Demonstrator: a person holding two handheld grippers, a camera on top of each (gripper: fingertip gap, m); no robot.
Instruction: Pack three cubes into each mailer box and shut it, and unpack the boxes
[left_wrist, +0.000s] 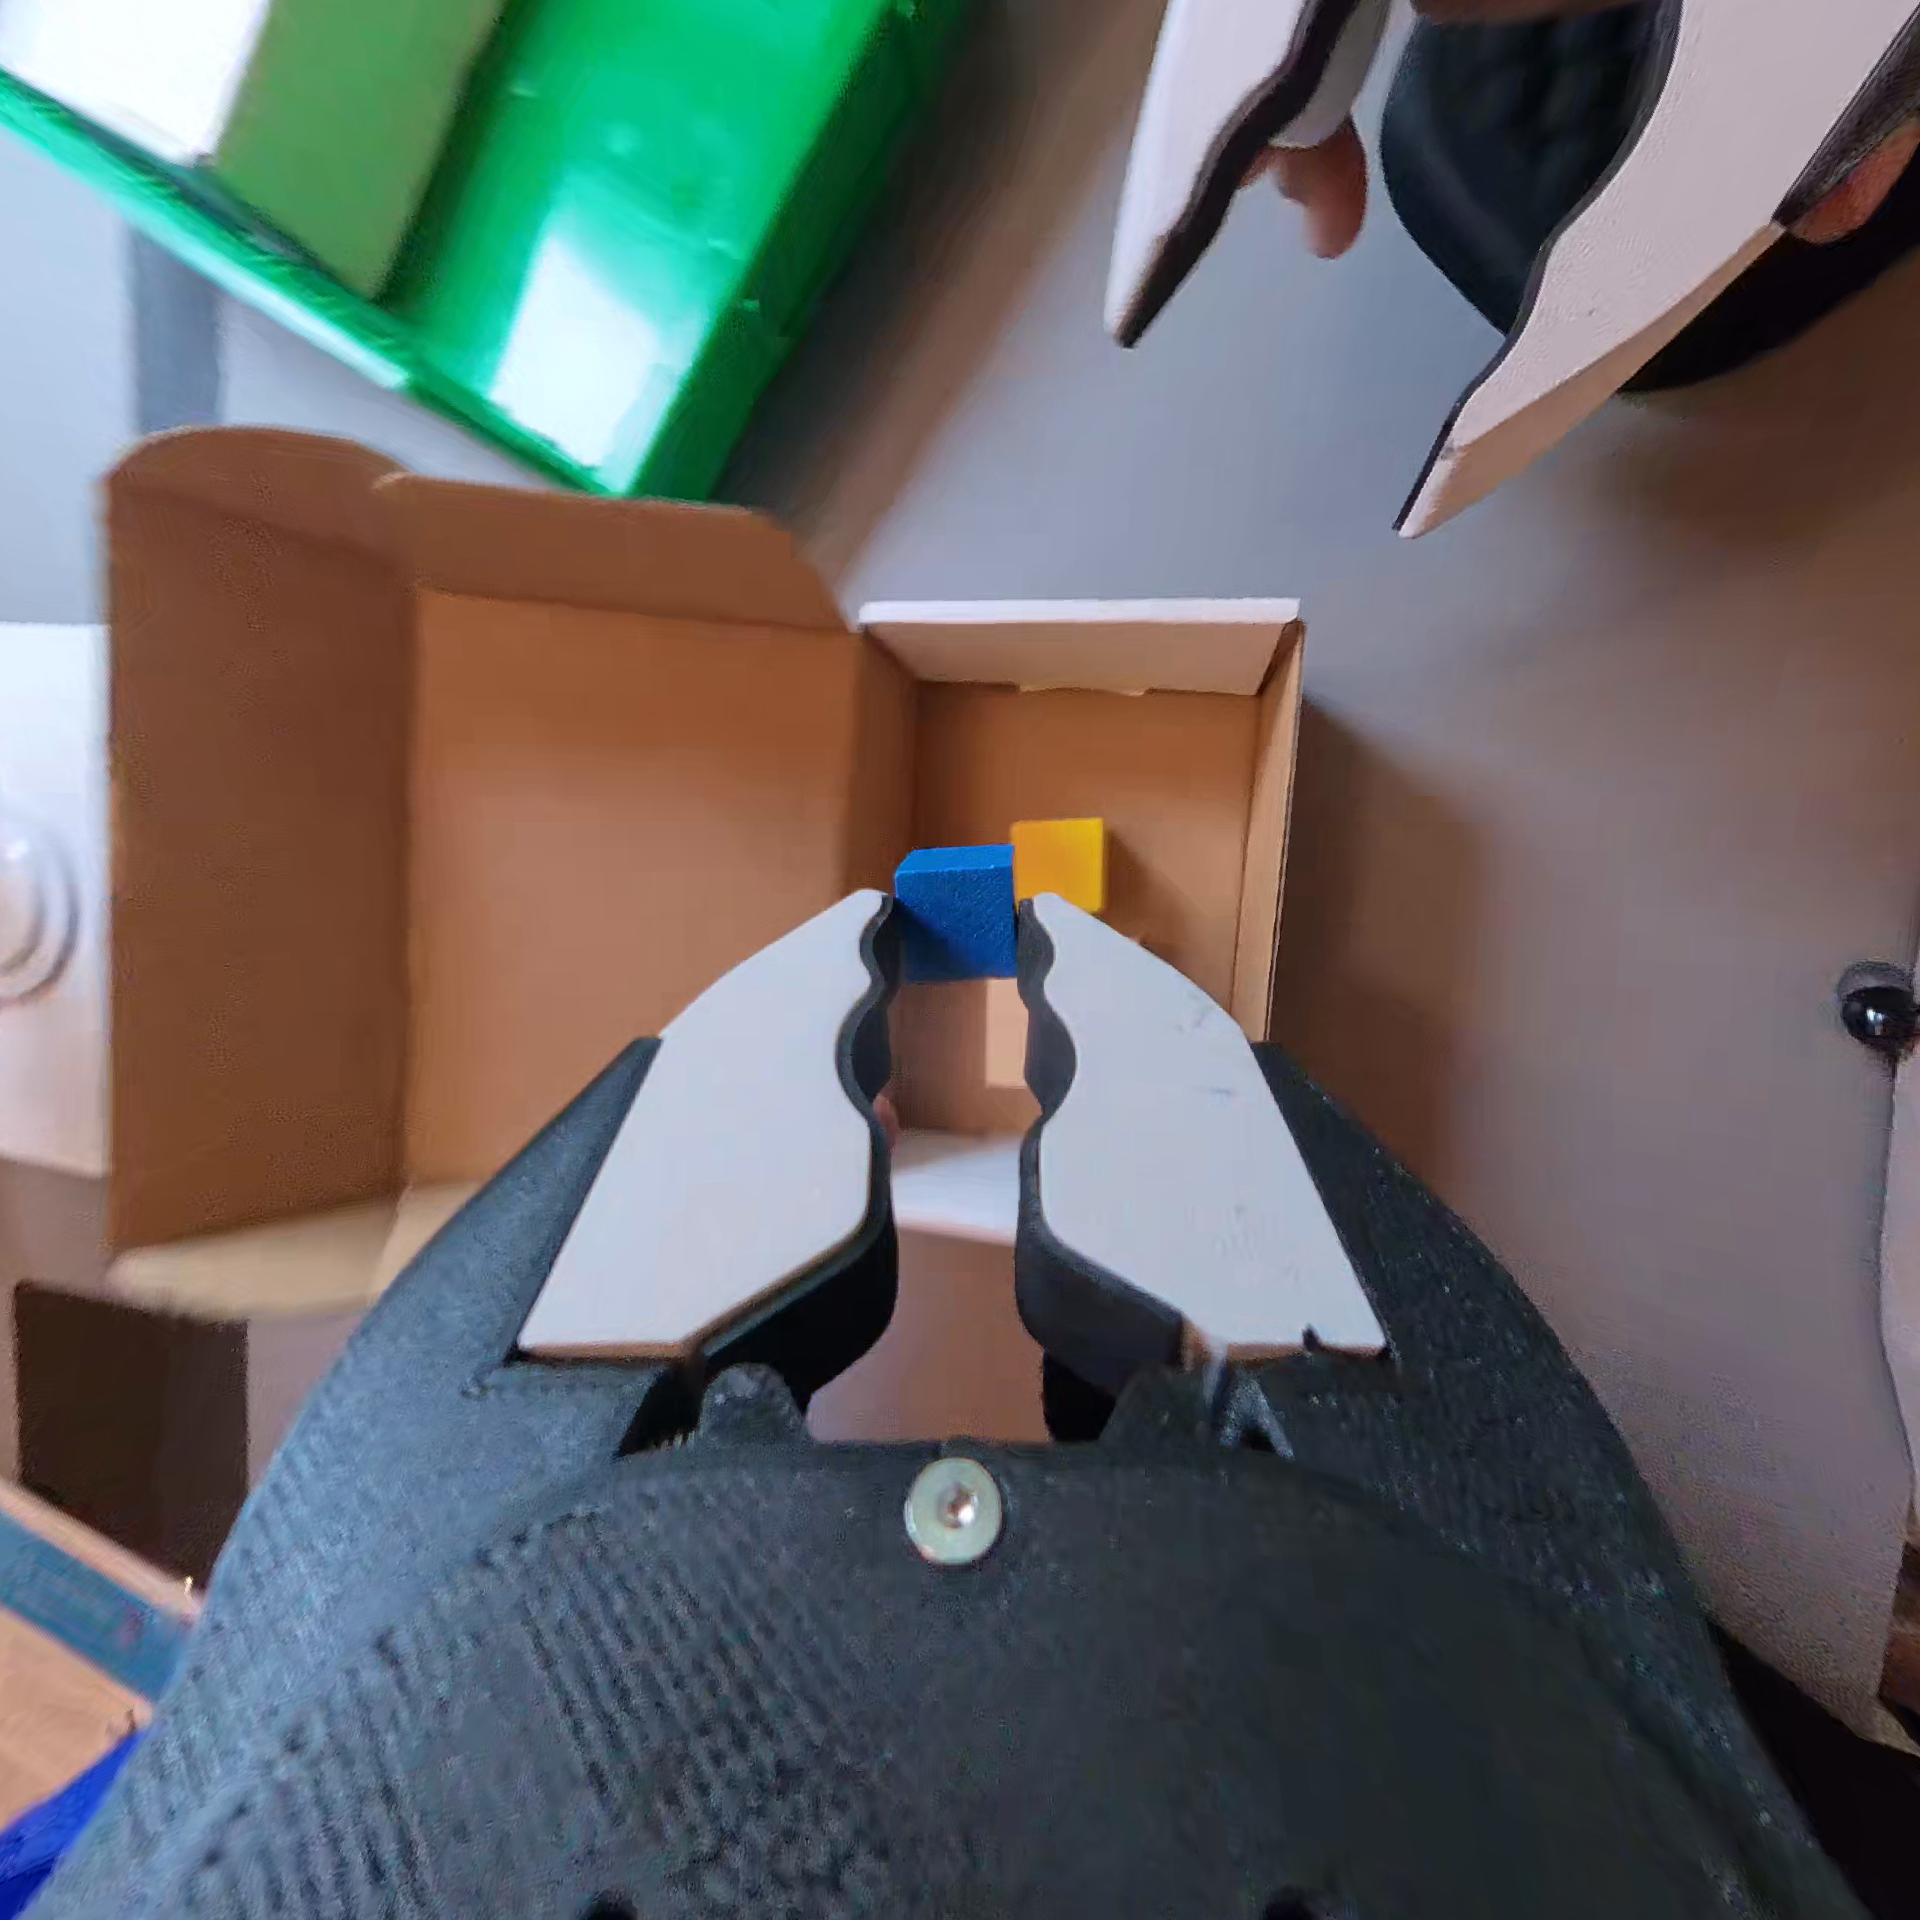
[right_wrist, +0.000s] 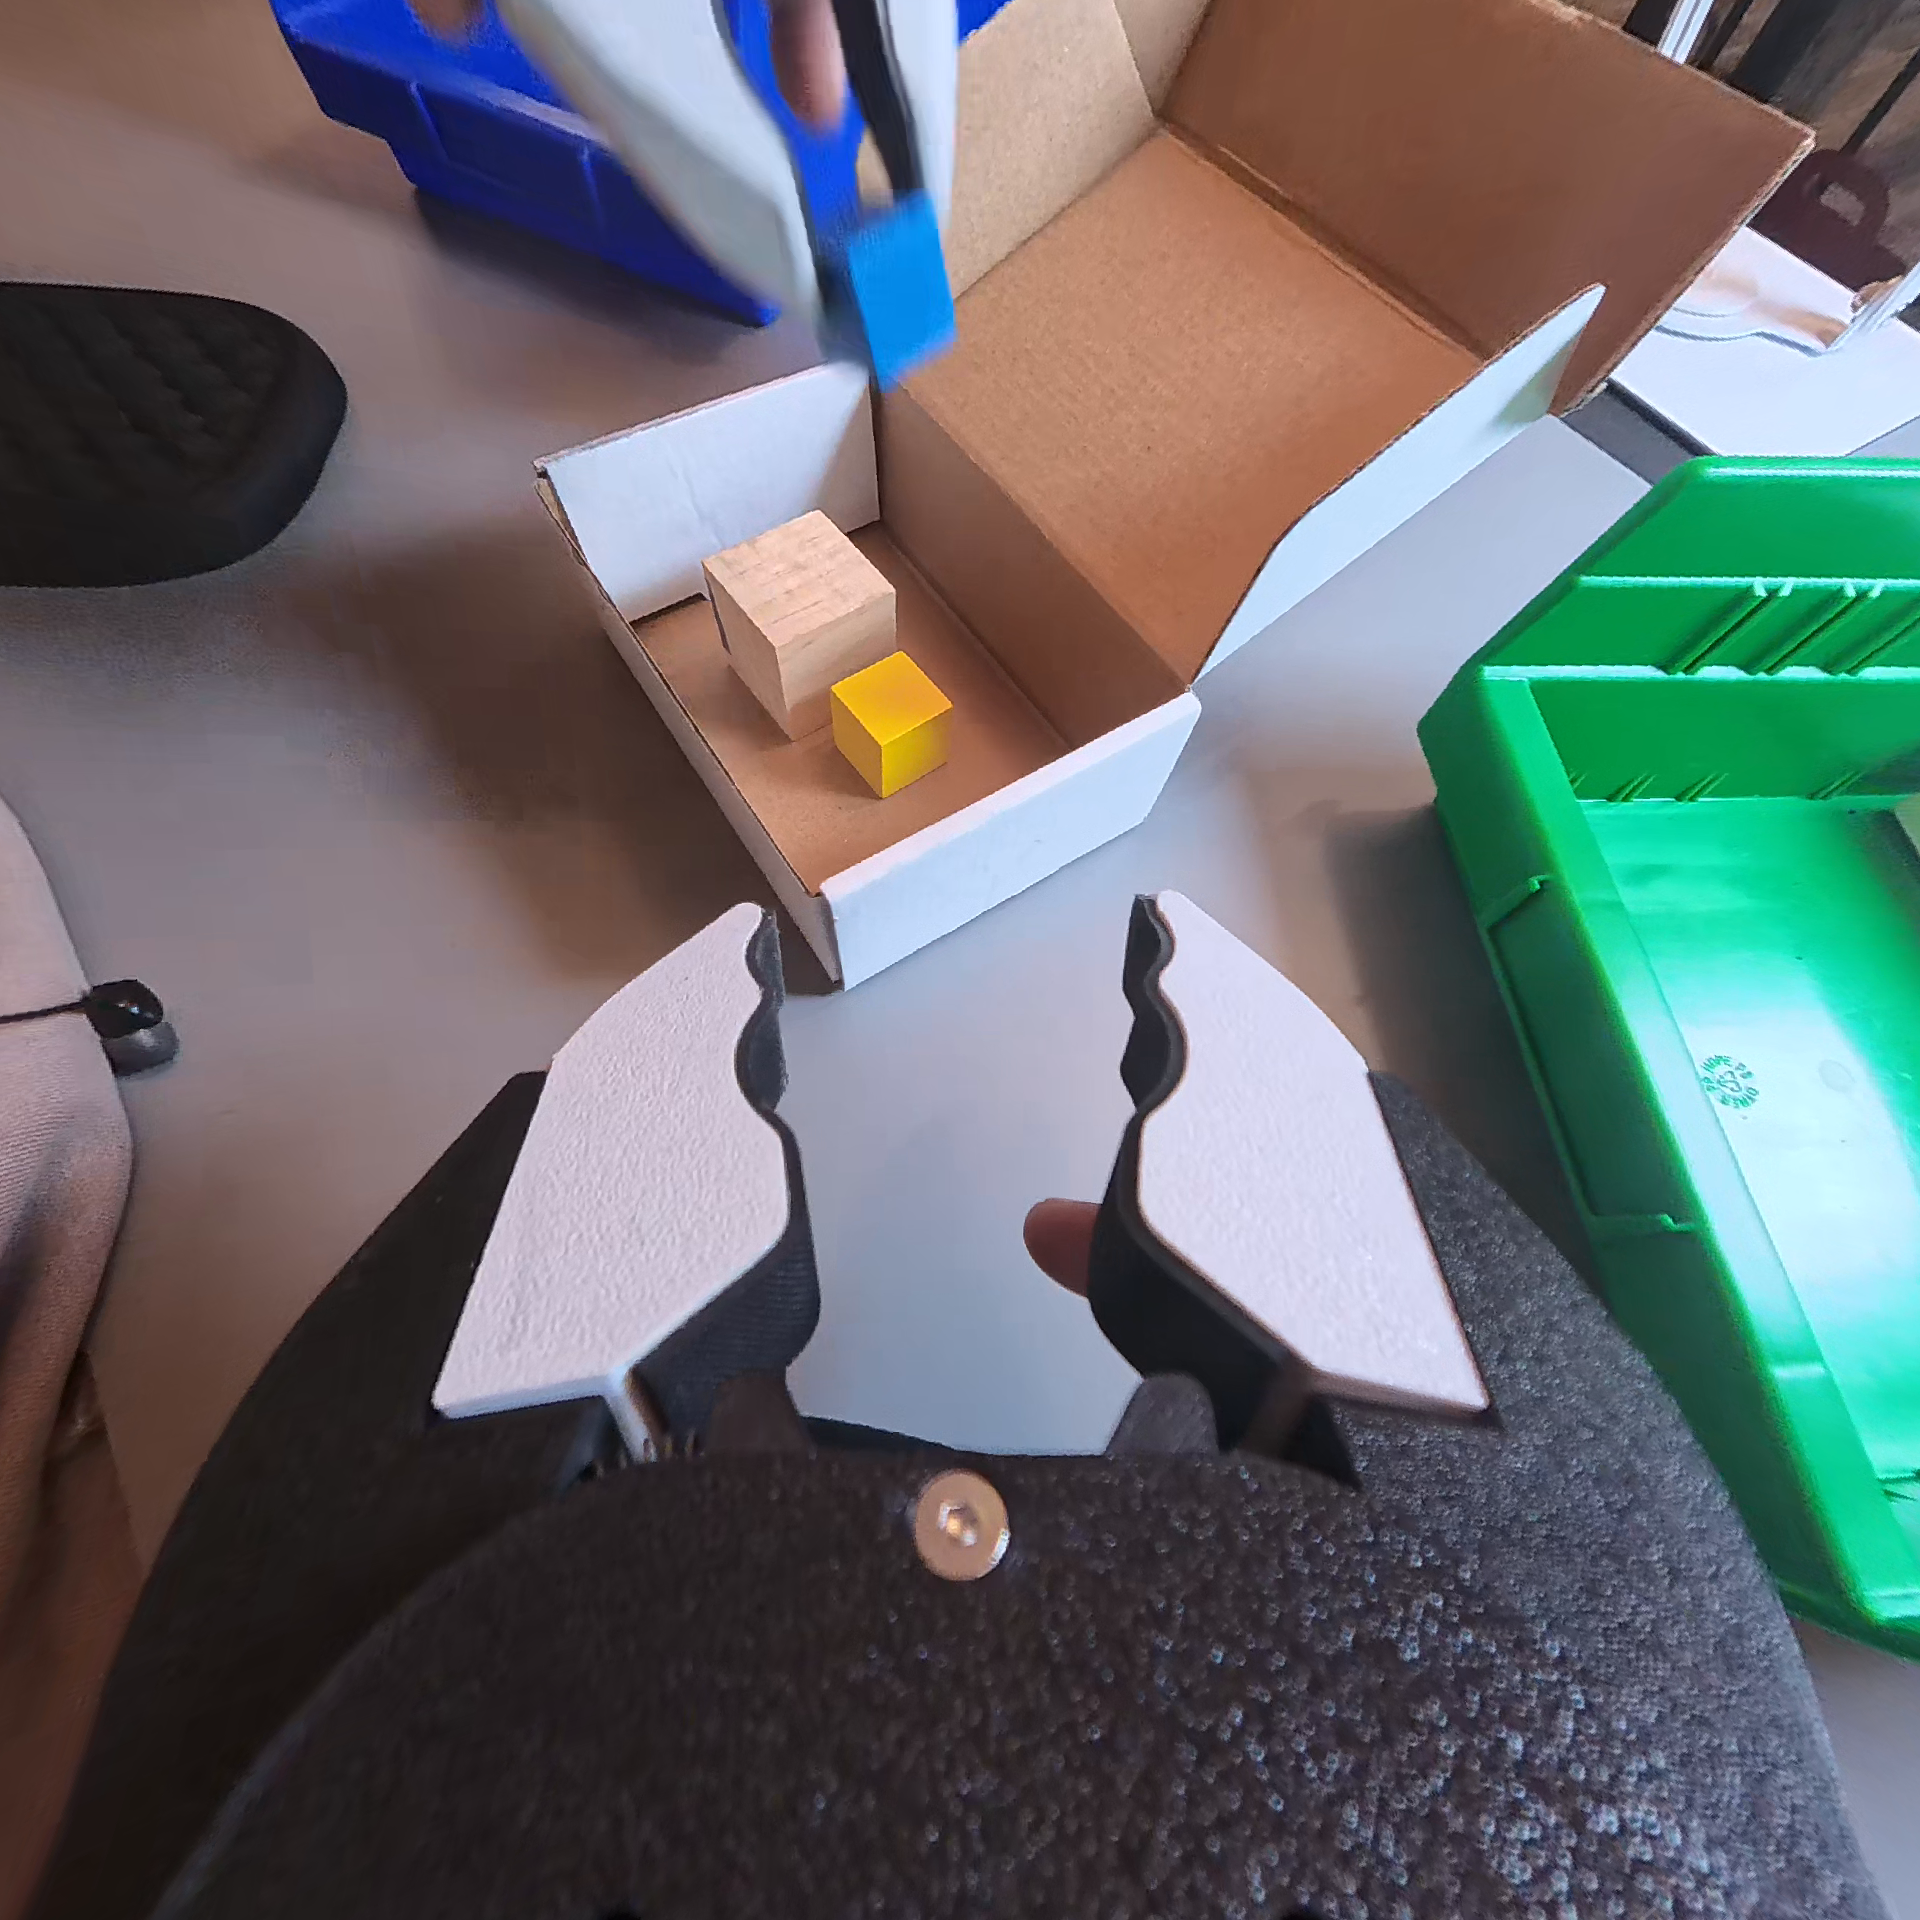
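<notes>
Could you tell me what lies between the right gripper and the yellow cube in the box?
In the right wrist view, bare grey table, then the mailer box's white front wall, lie between the right gripper and the yellow cube.

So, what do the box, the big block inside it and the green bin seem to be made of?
Box: corrugated cardboard, white outside, brown inside; fluted edges show. Big block: bare wood, visible grain. Green bin: glossy moulded plastic, probably, judging by its reflections.

Left hand-held gripper (left_wrist: 956, 914) clamped, right (right_wrist: 951, 914) agape
</notes>
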